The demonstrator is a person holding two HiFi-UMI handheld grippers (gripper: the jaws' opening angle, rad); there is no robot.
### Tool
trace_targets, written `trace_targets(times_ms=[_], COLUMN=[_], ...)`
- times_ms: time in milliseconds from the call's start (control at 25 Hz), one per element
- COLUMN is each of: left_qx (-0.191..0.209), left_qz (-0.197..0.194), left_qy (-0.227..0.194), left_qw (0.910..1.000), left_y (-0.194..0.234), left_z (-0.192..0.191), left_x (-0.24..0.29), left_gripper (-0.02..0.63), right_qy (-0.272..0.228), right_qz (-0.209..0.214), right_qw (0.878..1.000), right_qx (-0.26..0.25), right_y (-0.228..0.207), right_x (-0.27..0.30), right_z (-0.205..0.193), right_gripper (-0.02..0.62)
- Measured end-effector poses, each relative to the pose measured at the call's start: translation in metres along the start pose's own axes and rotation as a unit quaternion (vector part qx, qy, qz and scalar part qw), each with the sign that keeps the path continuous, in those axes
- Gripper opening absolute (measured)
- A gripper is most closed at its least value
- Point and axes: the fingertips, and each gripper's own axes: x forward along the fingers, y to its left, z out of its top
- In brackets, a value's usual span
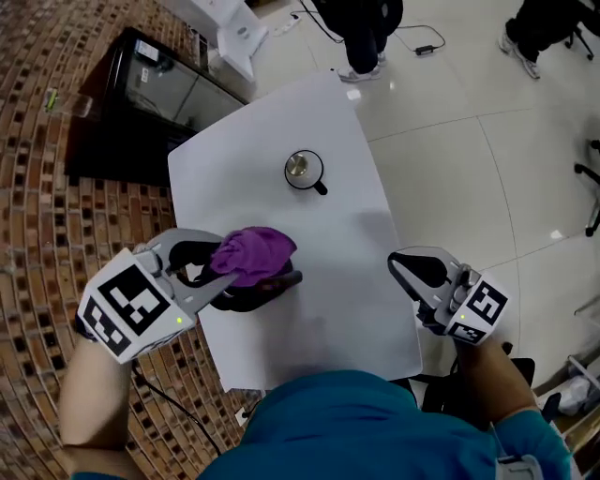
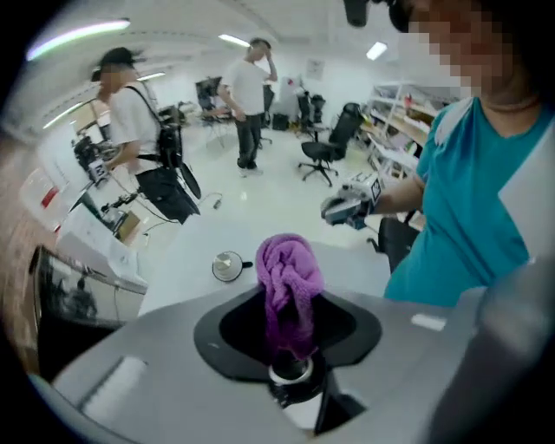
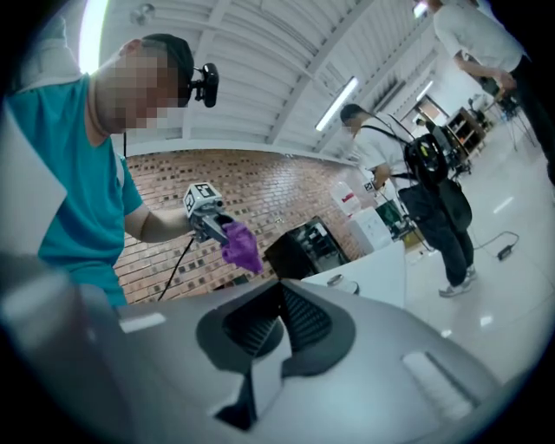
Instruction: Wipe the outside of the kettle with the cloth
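Observation:
A small silver kettle (image 1: pixel 302 169) with a black handle stands on the white table (image 1: pixel 281 122), towards its far side. It also shows in the left gripper view as the kettle (image 2: pixel 228 264), and as the kettle (image 3: pixel 341 280) in the right gripper view. My left gripper (image 1: pixel 272 264) is shut on a bunched purple cloth (image 1: pixel 254 251), held above the table's near left part, short of the kettle. The cloth (image 2: pixel 289 277) stands up between the jaws. My right gripper (image 1: pixel 395 263) hovers over the table's near right edge, shut on nothing.
A black glass-fronted cabinet (image 1: pixel 155 94) stands against the brick wall to the left of the table. White equipment (image 1: pixel 234 28) sits behind it. People stand on the tiled floor (image 1: pixel 450 150) beyond the table, with office chairs further back.

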Motion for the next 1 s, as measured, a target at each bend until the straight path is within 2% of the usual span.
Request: trace_targets(times_ms=[40,80,120,240,320,480,560,600,680,720,760,800,840,920,960,1000], left_qx=[0.040,0.070,0.089,0.119,0.127,0.147,0.159,0.164,0.164,0.160,0.152,0.140,0.120,0.066,0.041,0.021], left_qz=[-0.023,-0.053,-0.083,-0.154,-0.183,-0.223,-0.226,-0.225,-0.221,-0.218,-0.212,-0.202,-0.186,-0.140,-0.113,-0.086], left_qy=[0.044,0.088,0.132,0.244,0.284,0.335,0.353,0.358,0.354,0.344,0.326,0.296,0.255,0.148,0.093,0.041], left_qw=[0.9980,0.9923,0.9838,0.9502,0.9326,0.9035,0.8937,0.8915,0.8939,0.8993,0.9087,0.9230,0.9413,0.9768,0.9883,0.9952], left_y=[0.009,0.016,0.019,0.030,0.035,0.024,0.020,0.018,0.013,0.012,0.012,0.015,0.021,0.042,0.052,0.060], left_z=[-0.008,-0.017,-0.028,-0.051,-0.052,-0.056,-0.063,-0.066,-0.072,-0.072,-0.069,-0.061,-0.049,-0.019,-0.007,0.001], left_x=[0.015,0.032,0.049,0.091,0.110,0.145,0.166,0.176,0.194,0.200,0.204,0.205,0.199,0.166,0.140,0.110], left_gripper=[0.123,0.123,0.123,0.123,0.123,0.123,0.123,0.123,0.123,0.123,0.123,0.123,0.123,0.123,0.123,0.123], right_qy=[-0.001,-0.001,-0.002,-0.005,-0.008,-0.012,-0.013,-0.013,-0.013,-0.012,-0.012,-0.011,-0.010,-0.007,-0.006,-0.004], right_qz=[-0.004,-0.009,-0.014,-0.030,-0.041,-0.056,-0.063,-0.066,-0.069,-0.071,-0.073,-0.075,-0.076,-0.075,-0.074,-0.073], right_qw=[1.000,1.000,1.000,0.999,0.999,0.998,0.998,0.998,0.997,0.997,0.997,0.997,0.997,0.997,0.997,0.997], right_qx=[0.001,0.004,0.006,0.010,0.013,0.018,0.017,0.016,0.014,0.013,0.011,0.008,0.005,-0.003,-0.007,-0.013], right_y=[-0.001,-0.002,-0.003,-0.005,-0.007,-0.008,-0.007,-0.006,-0.005,-0.004,-0.003,-0.002,0.001,0.009,0.014,0.020], right_x=[-0.003,-0.007,-0.010,-0.019,-0.024,-0.031,-0.034,-0.036,-0.039,-0.040,-0.041,-0.042,-0.043,-0.043,-0.042,-0.040], right_z=[-0.001,-0.002,-0.004,-0.008,-0.010,-0.015,-0.016,-0.016,-0.014,-0.013,-0.011,-0.010,-0.009,-0.005,-0.004,-0.002], right_gripper=[0.003,0.003,0.003,0.003,0.003,0.003,0.003,0.003,0.003,0.003,0.003,0.003,0.003,0.003,0.003,0.003])
